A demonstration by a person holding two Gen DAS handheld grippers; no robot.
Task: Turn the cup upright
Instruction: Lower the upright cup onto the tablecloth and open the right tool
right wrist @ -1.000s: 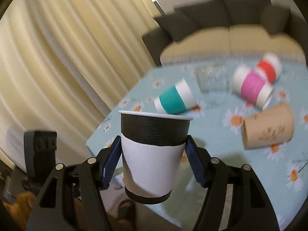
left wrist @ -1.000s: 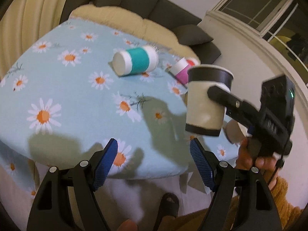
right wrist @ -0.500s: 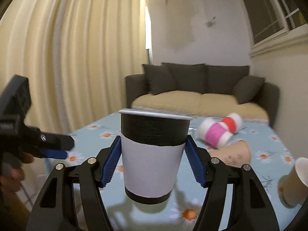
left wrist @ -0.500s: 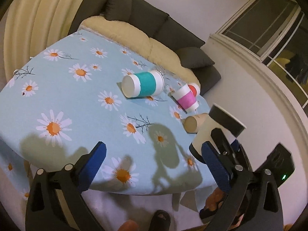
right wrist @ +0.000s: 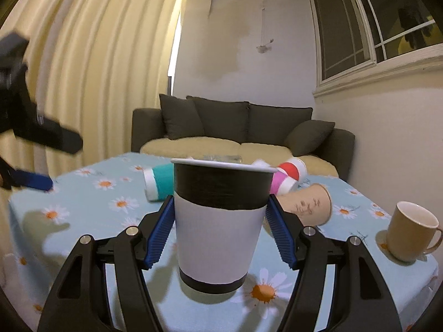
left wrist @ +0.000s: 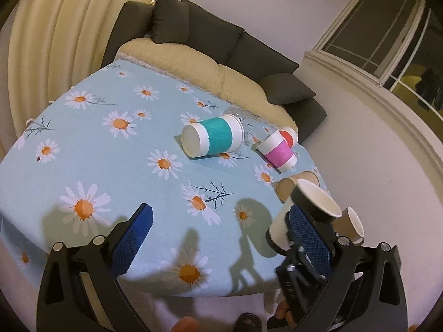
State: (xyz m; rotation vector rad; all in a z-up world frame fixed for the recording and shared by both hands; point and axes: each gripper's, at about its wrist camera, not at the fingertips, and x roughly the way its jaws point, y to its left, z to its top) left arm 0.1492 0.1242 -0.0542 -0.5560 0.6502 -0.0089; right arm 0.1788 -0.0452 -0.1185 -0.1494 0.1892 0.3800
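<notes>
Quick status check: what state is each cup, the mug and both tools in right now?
Black-and-white cup: upright, held above the table.
Teal cup: on its side.
Pink cup: on its side.
Red cup: on its side.
Brown cup: on its side.
Mug: upright.
Right tool: shut on the black-and-white cup.
Left tool: open, empty.

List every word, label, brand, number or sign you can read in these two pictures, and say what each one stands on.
No text can be read anywhere.
Brown paper cup, lying on its side: small dark marks on its wall, too blurred to tell if they are letters or a drawing.
Black-and-white cup held in the right gripper: plain bands, no print.
Teal-banded cup, pink-banded cup, red-banded cup, beige mug: no writing visible.
Tablecloth: daisies only.
</notes>
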